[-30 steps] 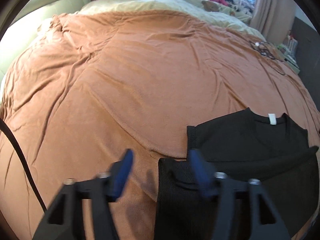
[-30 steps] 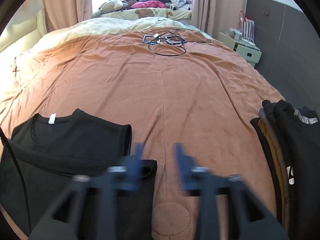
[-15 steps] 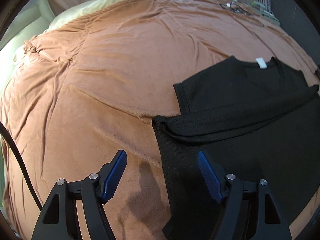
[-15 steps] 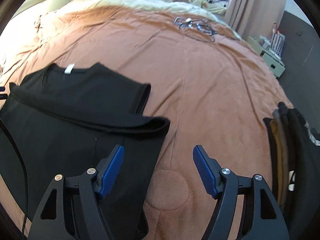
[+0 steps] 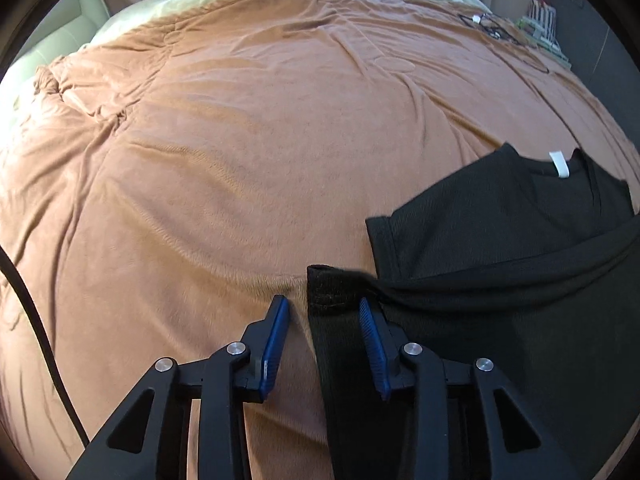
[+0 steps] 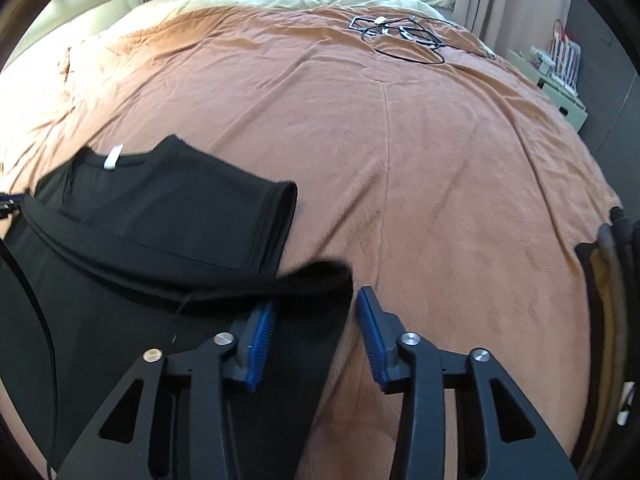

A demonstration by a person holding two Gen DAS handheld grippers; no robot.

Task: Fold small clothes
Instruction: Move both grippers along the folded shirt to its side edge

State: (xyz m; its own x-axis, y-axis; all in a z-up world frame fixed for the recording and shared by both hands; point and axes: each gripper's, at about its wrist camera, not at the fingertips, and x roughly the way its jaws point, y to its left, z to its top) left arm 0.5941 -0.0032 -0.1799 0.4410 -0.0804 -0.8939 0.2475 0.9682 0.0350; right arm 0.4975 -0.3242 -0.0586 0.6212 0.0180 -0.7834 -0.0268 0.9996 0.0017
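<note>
Now lowered and half-closed from wide open, straddling folded corners of black knit T-shirt [image 5: 500, 240], gripping nothing: left gripper [image 5: 324, 320], right gripper [image 6: 314, 318]; pinch imminent.

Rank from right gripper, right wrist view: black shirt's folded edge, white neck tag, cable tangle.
1. Folded edge of the black shirt, at the right gripper.
2. White neck tag, upper left.
3. Black cable tangle, far right.

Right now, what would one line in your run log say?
left gripper: open, straddling black shirt corner | right gripper: open, straddling opposite corner | shirt: partly folded on orange blanket | grasp: not yet made
</note>
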